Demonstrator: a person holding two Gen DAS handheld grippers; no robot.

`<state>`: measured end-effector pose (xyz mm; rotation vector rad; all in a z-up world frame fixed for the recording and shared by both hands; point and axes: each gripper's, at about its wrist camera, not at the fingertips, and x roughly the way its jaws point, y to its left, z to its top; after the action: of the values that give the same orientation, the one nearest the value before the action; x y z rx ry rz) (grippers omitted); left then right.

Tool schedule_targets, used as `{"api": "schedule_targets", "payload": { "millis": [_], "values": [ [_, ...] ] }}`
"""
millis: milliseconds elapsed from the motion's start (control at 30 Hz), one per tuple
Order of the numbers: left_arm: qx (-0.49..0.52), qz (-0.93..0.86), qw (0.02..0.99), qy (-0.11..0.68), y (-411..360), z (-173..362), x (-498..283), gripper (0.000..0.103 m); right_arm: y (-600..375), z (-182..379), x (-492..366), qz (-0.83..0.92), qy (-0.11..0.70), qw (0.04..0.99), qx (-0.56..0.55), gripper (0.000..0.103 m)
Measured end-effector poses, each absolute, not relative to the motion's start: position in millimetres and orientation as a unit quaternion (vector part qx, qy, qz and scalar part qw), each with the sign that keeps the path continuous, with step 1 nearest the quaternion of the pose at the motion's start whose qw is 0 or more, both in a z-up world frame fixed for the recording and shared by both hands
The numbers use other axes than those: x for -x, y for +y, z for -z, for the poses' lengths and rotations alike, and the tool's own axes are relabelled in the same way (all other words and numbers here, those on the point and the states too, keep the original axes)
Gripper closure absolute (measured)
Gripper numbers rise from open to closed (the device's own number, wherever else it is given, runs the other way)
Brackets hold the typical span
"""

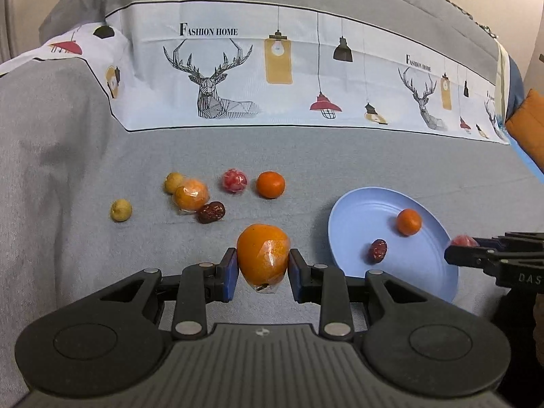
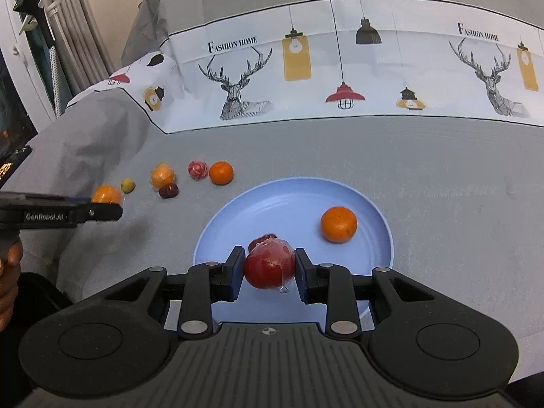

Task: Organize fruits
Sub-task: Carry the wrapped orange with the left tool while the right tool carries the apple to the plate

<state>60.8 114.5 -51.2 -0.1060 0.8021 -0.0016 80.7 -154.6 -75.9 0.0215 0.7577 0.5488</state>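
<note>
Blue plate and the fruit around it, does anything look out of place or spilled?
Nothing stands out. The blue plate lies flat, holding an orange and a date; the other fruits sit loose on the grey cloth, intact.

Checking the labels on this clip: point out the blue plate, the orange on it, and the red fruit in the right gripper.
blue plate (image 2: 374,251), right wrist view, bare right rim.
orange (image 2: 339,224), right wrist view, middle.
red fruit (image 2: 269,265), right wrist view, wrapped front.
</note>
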Motion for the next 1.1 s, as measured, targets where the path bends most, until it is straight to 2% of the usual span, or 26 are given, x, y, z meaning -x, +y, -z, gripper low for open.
{"api": "schedule_targets", "payload": {
  "millis": [200,433,1100],
  "values": [
    [0.052,0.008,0.918,0.392,113,51,-60,0.069,-156,48,-84,-0.248,0.345,0.903,0.053,0.070],
    [0.047,0.009,0.916,0.398,111,55,-64,0.069,-189,50,-90,-0.212,0.350,0.913,-0.005,0.070],
    [0.056,0.006,0.915,0.399,116,55,-64,0.069,-179,57,-95,-0.217,0.354,0.910,0.003,0.070]
  ]
}}
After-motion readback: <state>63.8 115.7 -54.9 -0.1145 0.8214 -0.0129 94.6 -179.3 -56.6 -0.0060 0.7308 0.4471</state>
